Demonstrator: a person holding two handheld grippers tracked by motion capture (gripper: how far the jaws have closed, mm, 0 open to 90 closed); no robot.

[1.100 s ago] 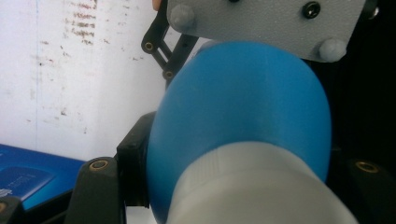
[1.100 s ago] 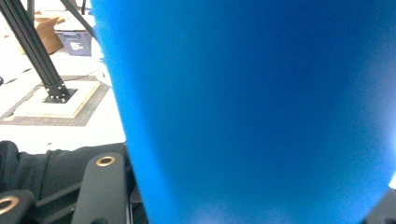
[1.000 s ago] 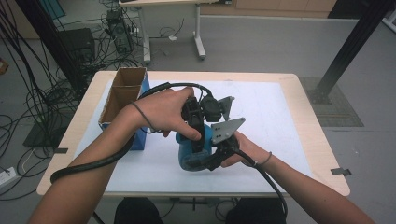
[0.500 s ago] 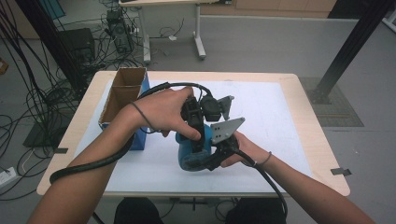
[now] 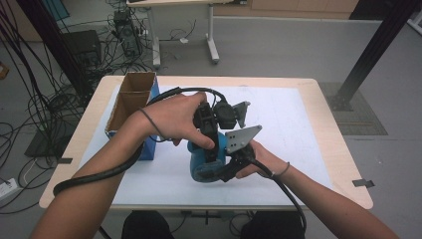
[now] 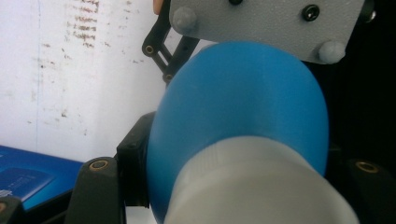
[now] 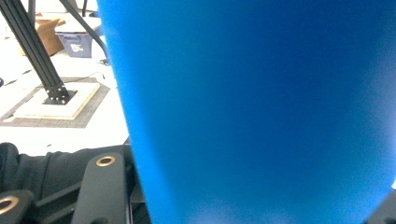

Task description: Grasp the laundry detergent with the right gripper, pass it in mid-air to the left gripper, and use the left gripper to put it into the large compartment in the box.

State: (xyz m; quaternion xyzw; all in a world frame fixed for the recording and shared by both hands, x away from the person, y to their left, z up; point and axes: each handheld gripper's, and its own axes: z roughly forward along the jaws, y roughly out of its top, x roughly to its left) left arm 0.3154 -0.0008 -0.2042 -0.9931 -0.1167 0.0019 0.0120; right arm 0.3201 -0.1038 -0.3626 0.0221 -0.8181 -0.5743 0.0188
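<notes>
High view: blue bottle [image 5: 203, 162] at the near middle of the worktop [image 5: 298, 124], over the white sheet [image 5: 288, 119], caught between both claws. Left claw [image 5: 211, 149] coming down from above, pinching the upper part near the pale cap end [image 6: 252, 182]; seen in the left gripper view with the blue shoulder swelling between black jaws. Right claw [image 5: 226, 167] pinching the blue body from the near right side; in the right gripper view, blue wall [image 7: 252, 112] pressed right up against the camera. Both claws clamped tight on the bottle. Cardboard box [image 5: 130, 102] open at the far left, well apart, a dark blue carton [image 5: 149, 147] beside it.

Judged progress: grasp with both claws done. Cap apparently on yet, so twisting or pulling it free probably left; cannot tell whether loosened. Whether resting on or lifted off the sheet: unclear.
</notes>
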